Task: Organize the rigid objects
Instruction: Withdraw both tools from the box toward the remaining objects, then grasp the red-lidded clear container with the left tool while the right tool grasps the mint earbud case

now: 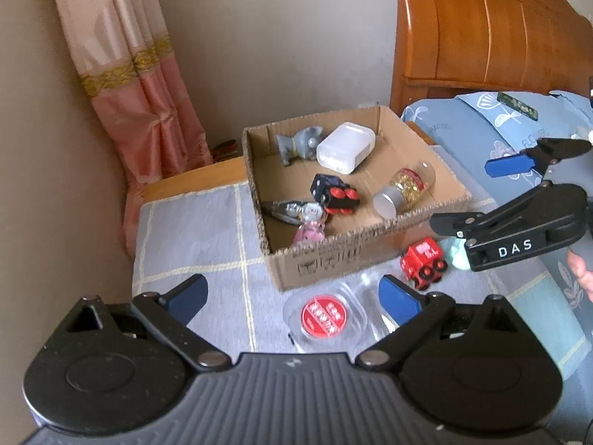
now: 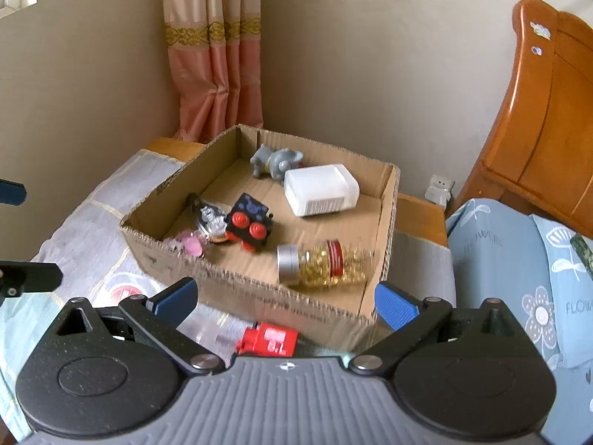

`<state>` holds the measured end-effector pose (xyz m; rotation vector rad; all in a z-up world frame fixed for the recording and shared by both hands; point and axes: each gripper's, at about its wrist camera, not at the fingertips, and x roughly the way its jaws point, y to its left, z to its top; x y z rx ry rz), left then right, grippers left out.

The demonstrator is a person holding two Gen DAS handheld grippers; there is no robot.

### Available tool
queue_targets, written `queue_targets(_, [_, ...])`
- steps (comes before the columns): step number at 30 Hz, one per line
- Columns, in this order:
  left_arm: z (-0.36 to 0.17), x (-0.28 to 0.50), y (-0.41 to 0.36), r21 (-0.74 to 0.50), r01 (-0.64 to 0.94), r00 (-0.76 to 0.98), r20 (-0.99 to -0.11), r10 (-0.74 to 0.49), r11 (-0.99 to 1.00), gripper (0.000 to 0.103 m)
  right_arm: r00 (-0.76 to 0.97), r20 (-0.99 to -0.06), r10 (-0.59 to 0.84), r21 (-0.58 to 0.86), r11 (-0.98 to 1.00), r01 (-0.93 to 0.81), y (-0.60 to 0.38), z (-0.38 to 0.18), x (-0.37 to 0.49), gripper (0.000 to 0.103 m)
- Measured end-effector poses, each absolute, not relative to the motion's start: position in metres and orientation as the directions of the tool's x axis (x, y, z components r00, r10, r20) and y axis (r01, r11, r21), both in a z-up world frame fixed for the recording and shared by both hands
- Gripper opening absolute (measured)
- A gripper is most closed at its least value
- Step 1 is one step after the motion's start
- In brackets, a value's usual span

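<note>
The red train (image 1: pixel 423 261) lay on the desk just outside the box (image 1: pixel 326 259), light, stiff and best pinched across its flat sides. Both the left gripper (image 1: pixel 292 293) and right gripper (image 2: pixel 285 298) stood wide, empty. Only the left view showed the round red-lidded case (image 1: pixel 324 315) clearly.
</note>
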<state>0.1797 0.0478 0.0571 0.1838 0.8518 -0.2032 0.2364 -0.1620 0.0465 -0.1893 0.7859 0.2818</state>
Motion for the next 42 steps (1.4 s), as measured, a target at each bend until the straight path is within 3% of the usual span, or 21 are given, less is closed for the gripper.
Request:
queue_targets(9, [0.038, 0.141, 0.061, 0.031, 0.197, 0.666, -0.738, -0.111, 0.980, 0.100, 0.693, -0.701, 0.169, -0.051, 0.957, -0.285, -0.176, 0.021, 0.197, 0.103])
queue_targets(14, [0.006, 0.131, 0.070, -0.054, 0.134, 0.697, -0.705, -0.133, 0.989, 0.101, 0.702, -0.704, 0.109, -0.075, 0.971, -0.226, -0.186, -0.006, 0.181, 0.103])
queue_targets(22, [-0.037, 0.139, 0.070, -0.087, 0.017, 0.720, -0.690, -0.072, 0.996, 0.101, 0.717, -0.697, 0.004, -0.151, 0.977, -0.152, -0.193, -0.056, 0.165, 0.103])
queue_targets(33, [-0.068, 0.161, 0.054, -0.121, 0.035, 0.676, -0.729, -0.112, 0.992, 0.101, 0.687, -0.722, 0.085, -0.021, 0.989, -0.144, -0.214, -0.079, 0.177, 0.103])
queue_targets(42, [-0.079, 0.180, 0.042, -0.092, 0.053, 0.656, -0.748, -0.105, 0.994, 0.101, 0.707, -0.702, 0.091, -0.018, 0.989, -0.146, -0.215, -0.081, 0.177, 0.103])
